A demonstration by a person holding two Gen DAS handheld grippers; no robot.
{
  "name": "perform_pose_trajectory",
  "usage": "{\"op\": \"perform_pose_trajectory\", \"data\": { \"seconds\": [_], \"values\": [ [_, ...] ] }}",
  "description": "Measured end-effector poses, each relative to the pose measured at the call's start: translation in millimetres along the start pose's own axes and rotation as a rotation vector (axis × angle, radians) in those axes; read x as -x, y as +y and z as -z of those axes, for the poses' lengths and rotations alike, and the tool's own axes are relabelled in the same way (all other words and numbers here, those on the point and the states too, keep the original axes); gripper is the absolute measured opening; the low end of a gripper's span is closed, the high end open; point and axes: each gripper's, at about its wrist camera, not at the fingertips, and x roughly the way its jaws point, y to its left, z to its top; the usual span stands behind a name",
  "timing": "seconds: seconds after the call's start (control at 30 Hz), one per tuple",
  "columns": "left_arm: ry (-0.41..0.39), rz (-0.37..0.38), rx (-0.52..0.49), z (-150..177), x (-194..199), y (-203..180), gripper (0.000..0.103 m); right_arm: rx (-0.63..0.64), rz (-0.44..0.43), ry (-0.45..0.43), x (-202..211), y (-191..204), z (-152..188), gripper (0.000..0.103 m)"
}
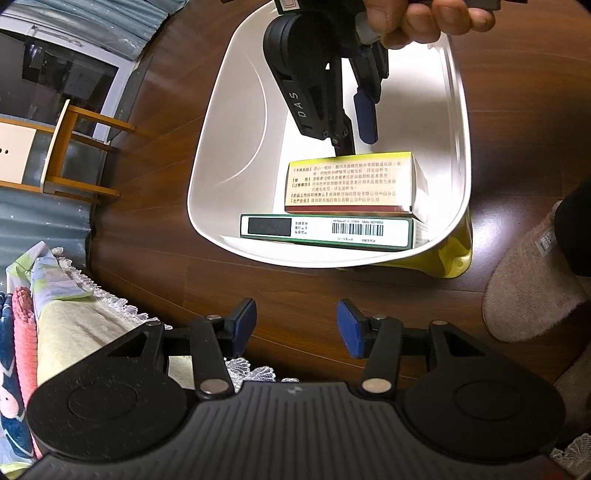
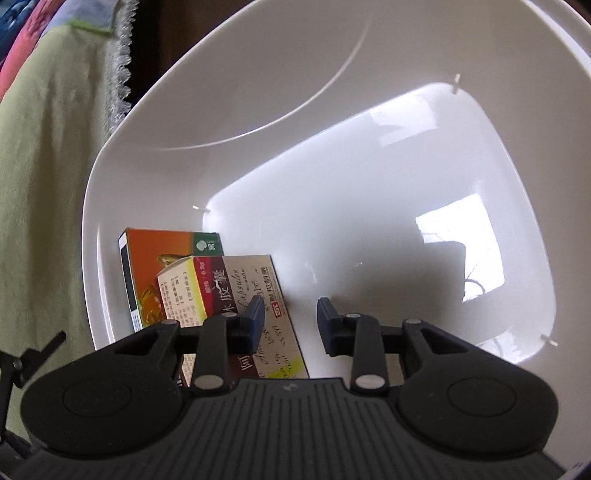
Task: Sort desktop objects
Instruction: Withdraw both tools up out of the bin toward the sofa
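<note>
My right gripper (image 2: 291, 320) hangs inside the white basin (image 2: 155, 125), its blue-padded fingers (image 2: 255, 321) spread apart with nothing between them. From the left wrist view the same tool reaches down over the basin from above, a hand (image 1: 424, 18) wrapped round its grip. Its near finger sits just over the top face of the capsule box (image 2: 236, 295); I cannot tell from this angle whether the pad grazes the card or clears it.

That box lies flat on top of the orange and green box (image 2: 155, 254), both pushed into one corner of the basin, so the medicine packs are gathered in a stack against the wall while the rest of the floor stays bare. I judge the basin is serving as the collecting place for the sort. A released claw right above a stacked box would fit either a pack just set down or one about to be lifted.

My left gripper (image 1: 297, 328) is held back over the dark wood floor (image 1: 166, 229), fingers wide and holding nothing, clear of the basin's near rim. A yellow piece (image 1: 456, 254) shows under the basin's edge, and a slippered foot (image 1: 524, 284) stands beside it.
</note>
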Motion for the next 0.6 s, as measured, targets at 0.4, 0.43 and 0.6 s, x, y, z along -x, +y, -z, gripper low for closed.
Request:
{"op": "perform_pose_trajectory", "data": {
  "seconds": [0.4,0.43,0.6],
  "values": [
    [0.005,0.005,-0.006,1,0,-1,0.055,0.075,0.036,-0.039,13,10,5,0.029],
    [0.002,0.006,-0.008,1,0,-1,0.055,0.083,0.040,-0.044,16,11,6,0.029],
    [0.000,0.000,-0.004,-1,1,-1,0.055,0.127,0.061,-0.069,32,15,8,0.029]
  ]
}}
